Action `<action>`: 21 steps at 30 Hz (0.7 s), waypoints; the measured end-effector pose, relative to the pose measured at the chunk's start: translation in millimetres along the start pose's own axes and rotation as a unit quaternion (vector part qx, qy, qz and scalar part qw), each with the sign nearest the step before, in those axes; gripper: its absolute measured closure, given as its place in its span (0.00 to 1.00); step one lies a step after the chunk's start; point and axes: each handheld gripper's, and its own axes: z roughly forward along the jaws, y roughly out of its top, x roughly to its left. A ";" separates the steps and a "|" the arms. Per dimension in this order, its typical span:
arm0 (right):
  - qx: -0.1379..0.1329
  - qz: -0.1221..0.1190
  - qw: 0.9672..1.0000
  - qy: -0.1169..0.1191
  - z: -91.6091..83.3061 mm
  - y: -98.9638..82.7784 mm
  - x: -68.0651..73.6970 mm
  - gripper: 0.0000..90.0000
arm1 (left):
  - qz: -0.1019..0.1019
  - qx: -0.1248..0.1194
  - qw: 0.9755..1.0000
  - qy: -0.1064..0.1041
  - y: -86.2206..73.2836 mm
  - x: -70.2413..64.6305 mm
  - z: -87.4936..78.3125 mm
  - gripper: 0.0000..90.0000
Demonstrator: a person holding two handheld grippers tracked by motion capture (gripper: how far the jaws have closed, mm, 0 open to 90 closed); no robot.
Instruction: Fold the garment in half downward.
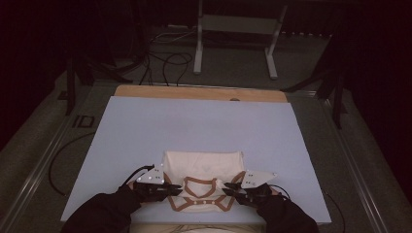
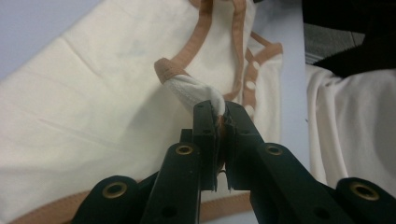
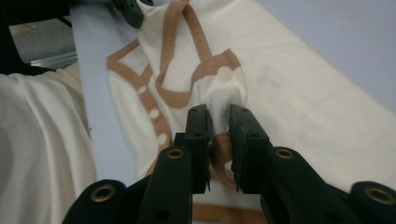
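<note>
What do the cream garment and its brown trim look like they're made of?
Garment: soft woven cloth, probably cotton, matte; it creases and bunches between the jaws. Trim: flat tan fabric tape, matte, sewn along the edges. Exact fibre can't be told.

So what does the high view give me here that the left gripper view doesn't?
High view alone: the whole pale blue table top, the wooden edge behind it, and the right gripper at the garment's other side. Left gripper view alone: the left gripper pinching a bunched fold, and white buttons. Both: the cream garment with its brown trim.
</note>
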 end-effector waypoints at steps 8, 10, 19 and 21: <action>-0.002 -0.003 0.999 0.035 -6.4 -8.0 7.9 0.68 | 0.005 0.000 1.000 -0.024 -6.1 -8.7 -5.5 0.74; -0.002 0.003 0.999 0.040 -6.8 -8.2 8.2 0.59 | 0.003 0.002 1.000 -0.027 -7.8 -9.9 -6.4 0.67; -0.030 0.033 0.999 0.024 -11.5 -5.2 1.2 0.31 | -0.002 -0.013 1.000 -0.027 -7.6 -14.6 -17.7 0.40; -0.032 0.041 0.998 0.023 -13.2 -4.2 -0.8 0.23 | -0.008 -0.019 0.999 -0.028 -6.0 -13.8 -19.8 0.32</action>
